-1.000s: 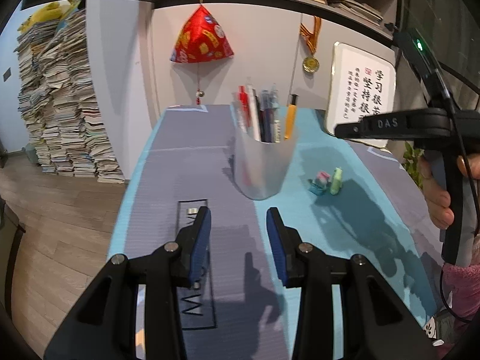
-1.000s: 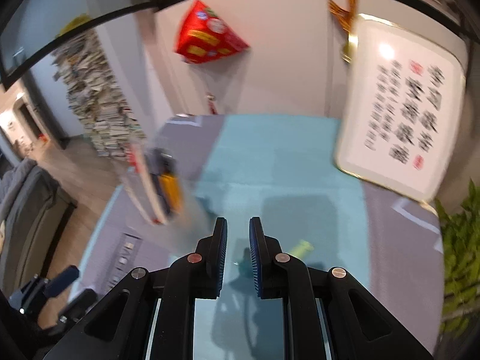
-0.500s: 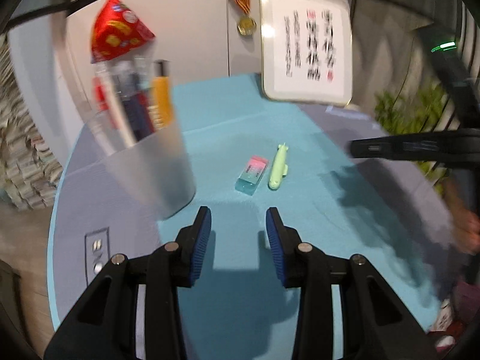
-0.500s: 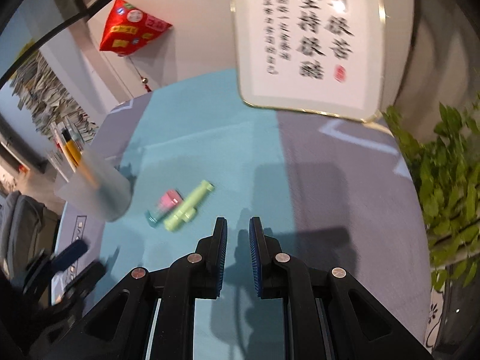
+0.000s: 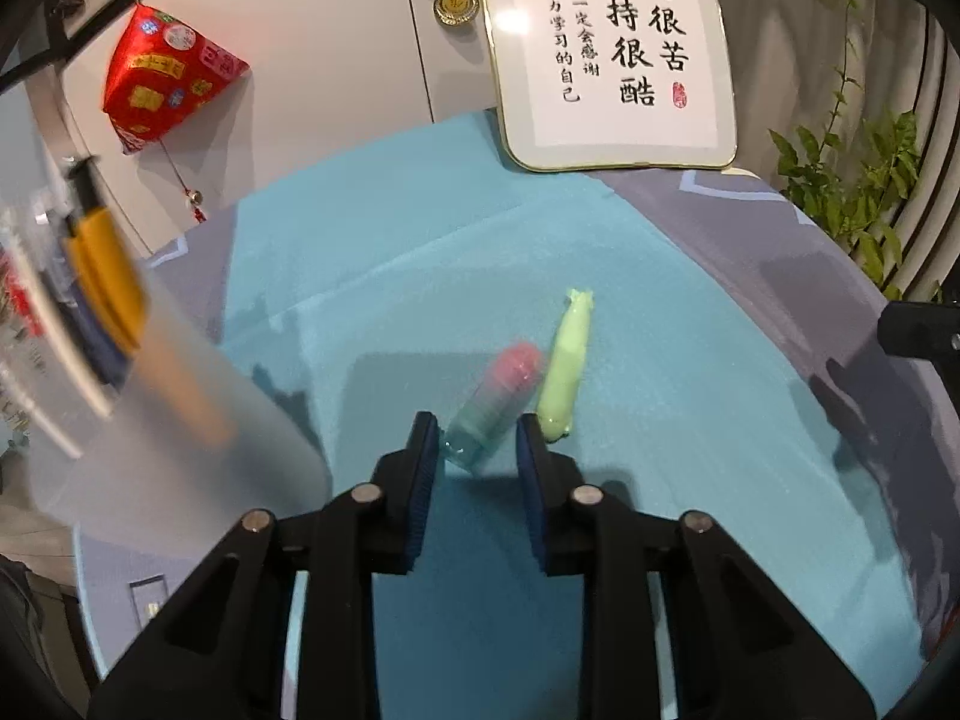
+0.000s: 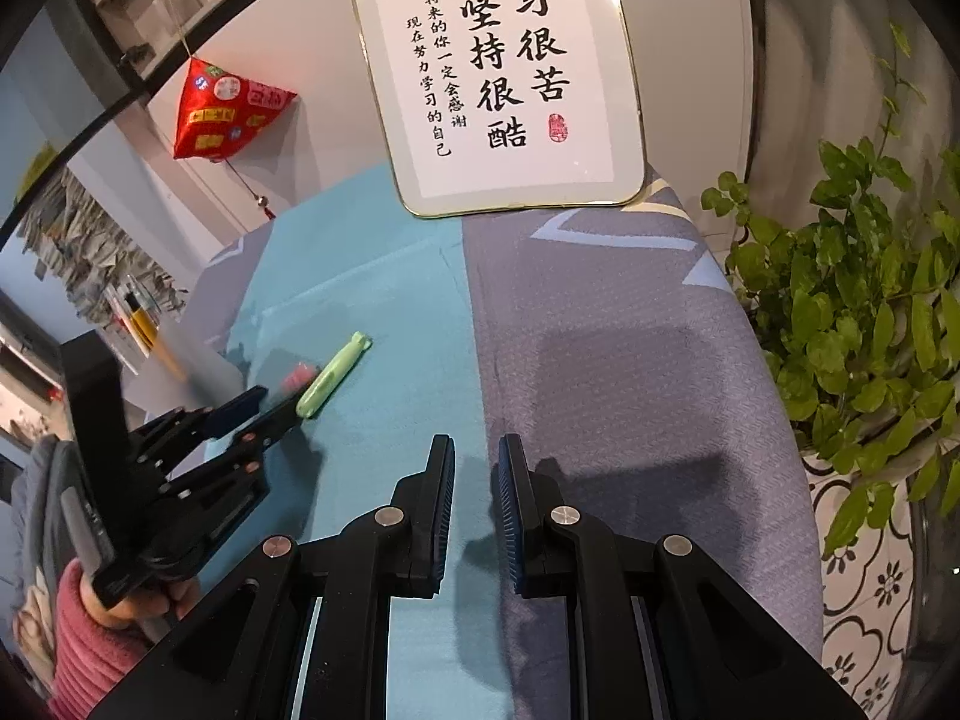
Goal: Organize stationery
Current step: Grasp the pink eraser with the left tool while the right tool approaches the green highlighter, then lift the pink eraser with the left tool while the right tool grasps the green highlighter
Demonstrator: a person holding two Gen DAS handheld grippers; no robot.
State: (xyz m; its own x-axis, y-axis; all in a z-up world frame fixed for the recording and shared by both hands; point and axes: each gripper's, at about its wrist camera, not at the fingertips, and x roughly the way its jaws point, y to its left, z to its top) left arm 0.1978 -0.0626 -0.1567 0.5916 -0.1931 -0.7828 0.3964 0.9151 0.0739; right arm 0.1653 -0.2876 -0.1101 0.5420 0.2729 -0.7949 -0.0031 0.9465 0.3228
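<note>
A pink-and-teal eraser (image 5: 495, 399) lies on the teal mat, its near end between the tips of my open left gripper (image 5: 477, 441). A light green pen-shaped item (image 5: 565, 366) lies just right of it, touching the eraser's side. A frosted pen cup (image 5: 138, 420) with an orange marker and several pens stands at the left. In the right wrist view my right gripper (image 6: 477, 459) hovers over the mat, narrowly open and empty; the left gripper (image 6: 264, 405) reaches the eraser (image 6: 297, 375) beside the green item (image 6: 333, 375).
A framed calligraphy board (image 5: 612, 54) leans against the wall at the table's back. A potted plant (image 6: 864, 324) stands off the right edge. A red ornament (image 5: 165, 75) hangs on the wall. The table (image 6: 600, 324) is grey right of the teal mat.
My left gripper swung right from the pen cup and moved forward until its fingers straddle the eraser's near end. The right gripper drifted right and back, opening slightly.
</note>
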